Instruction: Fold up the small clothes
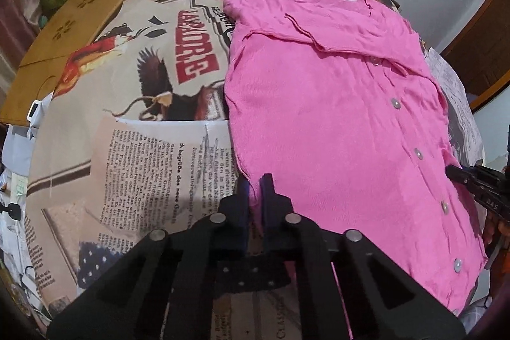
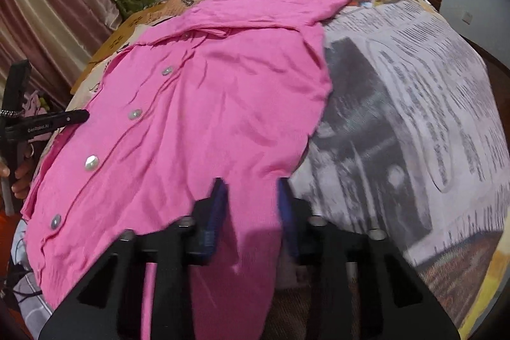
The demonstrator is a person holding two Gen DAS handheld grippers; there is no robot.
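Pink cardigan, one garment with five pale buttons in a row, lies flat on the newsprint-patterned tablecloth, whose bare cloth stretches wide along the garment's left edge and, in the right wrist view, along its right edge. Left gripper pinches the near left hem between nearly closed fingers. Right gripper holds its fingers apart, with pink fabric lying between them.
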